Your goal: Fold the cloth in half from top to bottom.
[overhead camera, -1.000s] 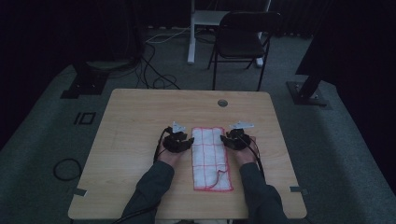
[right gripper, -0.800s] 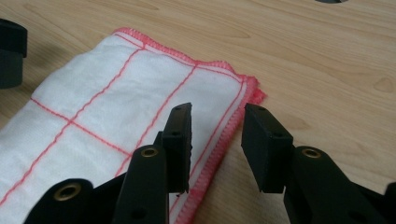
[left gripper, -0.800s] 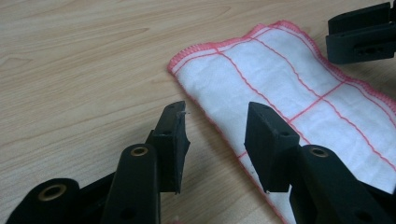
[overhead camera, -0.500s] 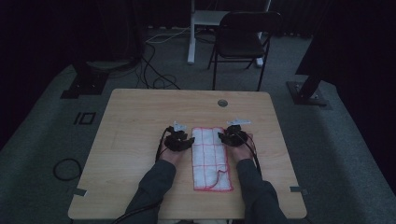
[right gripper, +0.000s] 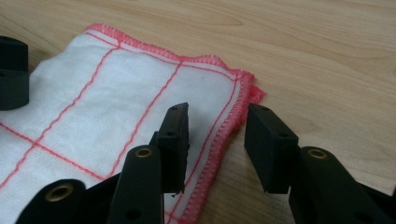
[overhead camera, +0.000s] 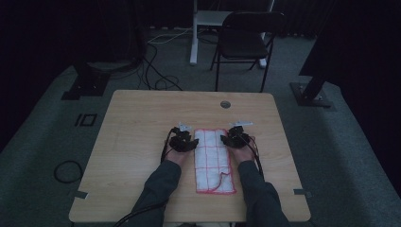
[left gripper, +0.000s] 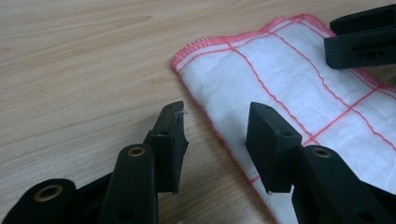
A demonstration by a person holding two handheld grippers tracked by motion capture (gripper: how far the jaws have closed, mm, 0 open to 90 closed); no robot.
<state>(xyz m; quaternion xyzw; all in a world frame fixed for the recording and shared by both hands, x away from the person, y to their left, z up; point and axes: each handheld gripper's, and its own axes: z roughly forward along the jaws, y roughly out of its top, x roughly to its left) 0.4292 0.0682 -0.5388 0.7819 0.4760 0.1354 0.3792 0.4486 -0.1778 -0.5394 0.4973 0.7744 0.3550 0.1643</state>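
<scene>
A white cloth [overhead camera: 215, 161] with red grid lines and a red stitched hem lies as a long strip on the wooden table [overhead camera: 137, 142]. My left gripper [overhead camera: 183, 136] is at its far left corner. In the left gripper view the gripper [left gripper: 217, 112] is open and straddles the hem of the cloth [left gripper: 299, 88] without pressing it. My right gripper [overhead camera: 235, 134] is at the far right corner. Its jaws [right gripper: 219, 114] have just been opening; the hem of the cloth [right gripper: 140, 93] lies flat between them, not pinched.
A round cable hole [overhead camera: 225, 104] sits near the table's far edge. Beyond the table stand a black folding chair [overhead camera: 246, 42] and a white stand [overhead camera: 195, 33]. Cables [overhead camera: 156, 71] lie on the floor, with dark stand bases at both sides.
</scene>
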